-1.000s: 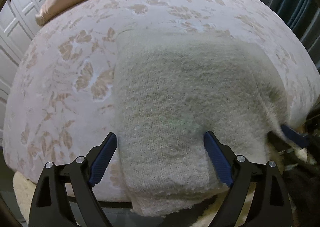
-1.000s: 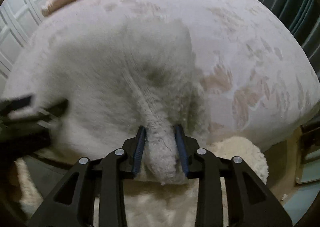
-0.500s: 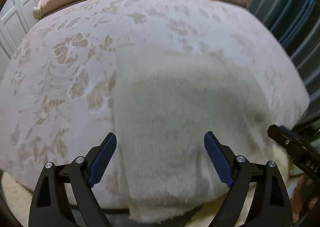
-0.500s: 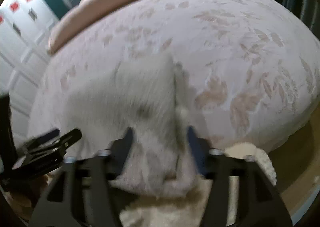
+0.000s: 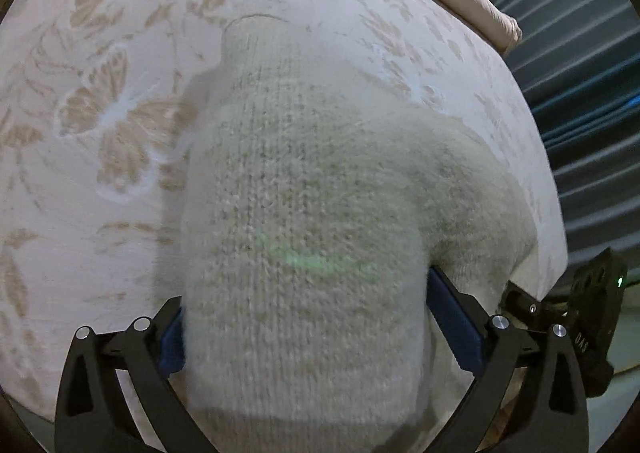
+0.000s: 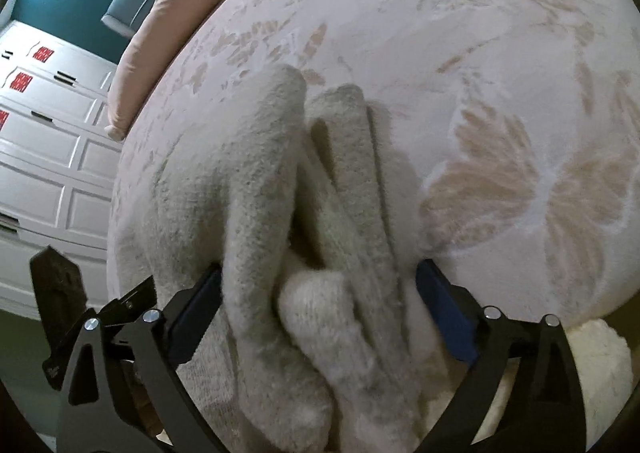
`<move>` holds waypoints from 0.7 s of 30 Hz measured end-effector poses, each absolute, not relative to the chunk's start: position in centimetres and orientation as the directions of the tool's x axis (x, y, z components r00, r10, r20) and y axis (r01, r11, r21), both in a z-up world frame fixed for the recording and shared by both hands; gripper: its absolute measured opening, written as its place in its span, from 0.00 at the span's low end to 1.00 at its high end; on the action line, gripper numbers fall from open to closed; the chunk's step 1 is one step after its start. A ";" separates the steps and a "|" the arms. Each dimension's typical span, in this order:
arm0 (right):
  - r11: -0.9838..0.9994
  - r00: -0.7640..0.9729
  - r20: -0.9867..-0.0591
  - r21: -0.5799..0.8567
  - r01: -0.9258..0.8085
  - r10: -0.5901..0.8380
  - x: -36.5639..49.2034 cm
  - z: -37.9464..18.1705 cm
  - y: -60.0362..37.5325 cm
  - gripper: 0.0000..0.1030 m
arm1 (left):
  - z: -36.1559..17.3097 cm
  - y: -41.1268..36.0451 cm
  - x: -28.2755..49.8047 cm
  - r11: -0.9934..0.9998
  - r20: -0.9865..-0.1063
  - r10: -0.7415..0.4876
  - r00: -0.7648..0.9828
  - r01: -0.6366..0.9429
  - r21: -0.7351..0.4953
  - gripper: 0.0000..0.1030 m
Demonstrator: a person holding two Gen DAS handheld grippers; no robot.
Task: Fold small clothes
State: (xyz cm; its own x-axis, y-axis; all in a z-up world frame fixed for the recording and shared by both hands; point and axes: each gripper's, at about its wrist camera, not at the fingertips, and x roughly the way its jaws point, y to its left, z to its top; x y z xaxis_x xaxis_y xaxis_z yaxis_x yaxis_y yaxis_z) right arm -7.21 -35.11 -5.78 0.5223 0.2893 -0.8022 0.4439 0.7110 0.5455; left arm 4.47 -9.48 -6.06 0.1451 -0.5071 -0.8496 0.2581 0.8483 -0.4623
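Knitwear, a cream sweater [image 5: 304,213] folded over on the bed [image 5: 72,213], lies between the spread jaws of both tongs. The right gripper [image 6: 320,313] has just been opening and pinches nothing; the left gripper [image 5: 304,333] stands wide too. Folding seems partway done. Only the right view shows bunched, untidy layers.

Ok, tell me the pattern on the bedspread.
Pale bedspread with beige butterfly and leaf shapes; clearest in the right wrist view.

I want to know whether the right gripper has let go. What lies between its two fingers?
In the right wrist view, bunched folds of the cream knitted garment lie between the right gripper fingers; its jaws have just been opening and stand wide.
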 end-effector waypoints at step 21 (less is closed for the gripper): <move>0.805 0.790 -0.543 0.582 0.111 0.284 -6.2 12.3 -26.1 0.36 | 10.8 -3.9 6.2 0.675 -0.637 -0.723 0.268 0.473 -0.567 0.53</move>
State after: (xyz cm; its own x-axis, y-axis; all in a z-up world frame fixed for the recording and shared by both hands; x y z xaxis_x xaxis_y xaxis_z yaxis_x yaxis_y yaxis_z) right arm -6.22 -26.12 12.27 0.7903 0.2837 -0.5430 0.1111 0.8053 0.5824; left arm 6.19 -3.94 10.83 0.2677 -0.7230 -0.6369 0.4727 0.6745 -0.5670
